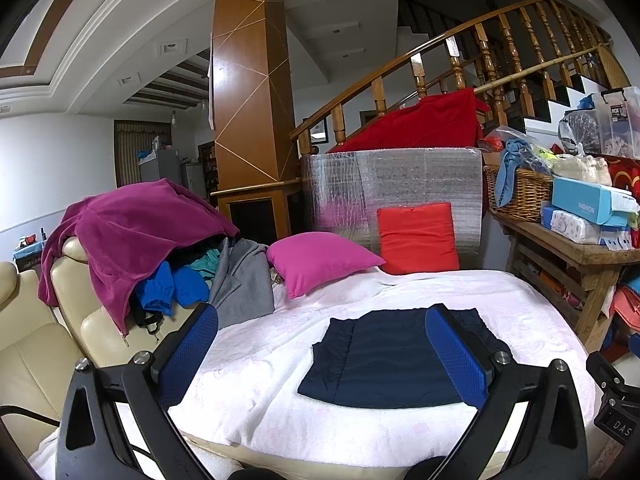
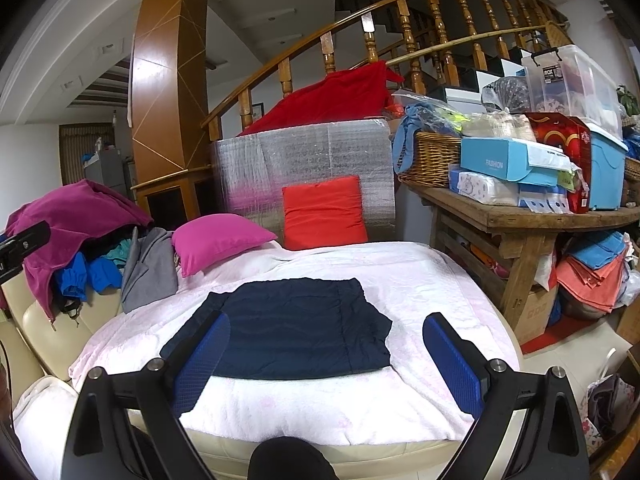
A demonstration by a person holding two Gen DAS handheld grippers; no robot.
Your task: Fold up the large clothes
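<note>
A folded navy garment [image 1: 384,360] lies flat on the white blanket [image 1: 280,400]; it also shows in the right wrist view [image 2: 296,328]. My left gripper [image 1: 328,356] is open and empty, held above the near edge of the blanket with the garment between and beyond its blue pads [image 1: 456,348]. My right gripper [image 2: 332,364] is open and empty, also above the near edge, its left pad [image 2: 200,364] over the garment's near left corner. A heap of unfolded clothes [image 1: 152,248], magenta, blue and grey, lies on the cream sofa at the left.
A pink pillow [image 1: 316,260] and a red pillow [image 1: 418,238] rest at the back of the blanket against a silver foil panel [image 1: 392,184]. A cluttered wooden table [image 2: 520,216] with basket and boxes stands at the right. Stair railing behind.
</note>
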